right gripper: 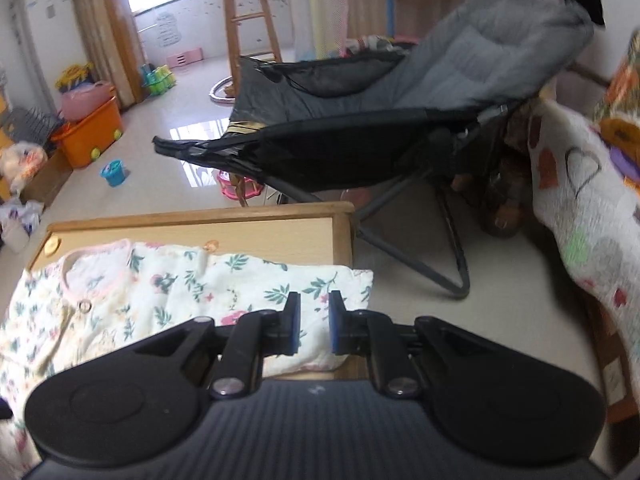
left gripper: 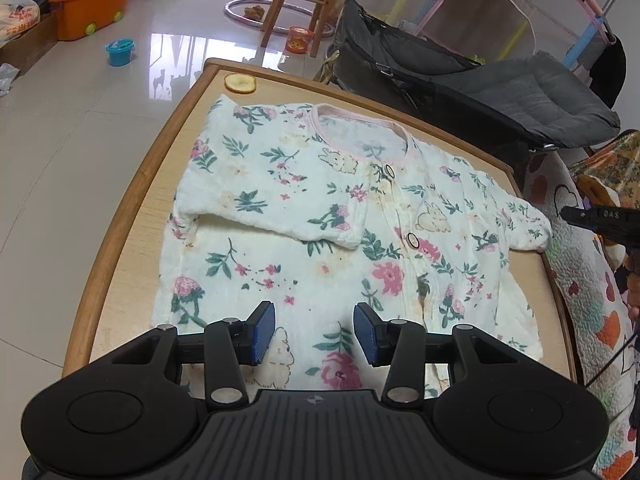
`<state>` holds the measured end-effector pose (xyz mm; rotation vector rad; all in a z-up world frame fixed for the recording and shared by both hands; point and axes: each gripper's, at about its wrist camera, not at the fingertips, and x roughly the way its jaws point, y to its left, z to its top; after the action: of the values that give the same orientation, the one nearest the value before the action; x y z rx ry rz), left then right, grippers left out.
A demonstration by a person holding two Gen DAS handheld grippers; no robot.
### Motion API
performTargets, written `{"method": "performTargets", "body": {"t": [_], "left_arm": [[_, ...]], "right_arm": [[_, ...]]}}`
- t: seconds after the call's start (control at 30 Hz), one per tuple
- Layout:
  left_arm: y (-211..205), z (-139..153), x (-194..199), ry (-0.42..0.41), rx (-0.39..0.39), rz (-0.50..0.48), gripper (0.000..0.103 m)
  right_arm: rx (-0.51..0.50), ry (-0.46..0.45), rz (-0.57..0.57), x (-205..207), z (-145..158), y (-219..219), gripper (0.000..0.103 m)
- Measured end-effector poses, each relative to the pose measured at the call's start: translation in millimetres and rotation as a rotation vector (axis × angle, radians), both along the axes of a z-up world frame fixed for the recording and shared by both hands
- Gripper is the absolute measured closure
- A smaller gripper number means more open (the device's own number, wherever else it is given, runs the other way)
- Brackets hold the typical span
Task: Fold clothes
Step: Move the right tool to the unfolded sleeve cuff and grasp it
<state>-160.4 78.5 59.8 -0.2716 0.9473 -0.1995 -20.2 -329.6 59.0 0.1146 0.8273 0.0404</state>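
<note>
A white floral baby top lies flat, buttons up, on a small wooden table. Its left sleeve is folded across the chest. The right sleeve stretches out to the table's right edge. My left gripper hovers open over the hem, with nothing between its blue pads. In the right wrist view, my right gripper hangs above the outstretched sleeve of the top. Its jaws stand a narrow gap apart and hold nothing.
A grey folding chair stands just behind the table. A heart-patterned quilt drapes along the right side. A round yellow piece sits on the far table corner. An orange bin, a blue bucket and a stool are on the floor.
</note>
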Motion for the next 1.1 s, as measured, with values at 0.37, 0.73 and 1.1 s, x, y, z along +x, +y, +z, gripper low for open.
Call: {"method": "performTargets", "body": {"t": [0.37, 0.73, 1.1], "left_arm": [[-1, -3, -2, 0.012, 0.002, -0.008, 0.057], [-5, -4, -2, 0.016, 0.017, -0.015, 0.057], [-9, -5, -2, 0.013, 0.024, -0.014, 0.057]], "right_arm": [[0.005, 0.041, -0.063, 19, -22, -11, 0.09], [0.004, 0.07, -0.095, 28, -32, -20, 0.09], [0.042, 0.088, -0.11, 30, -41, -22, 0.09]]}}
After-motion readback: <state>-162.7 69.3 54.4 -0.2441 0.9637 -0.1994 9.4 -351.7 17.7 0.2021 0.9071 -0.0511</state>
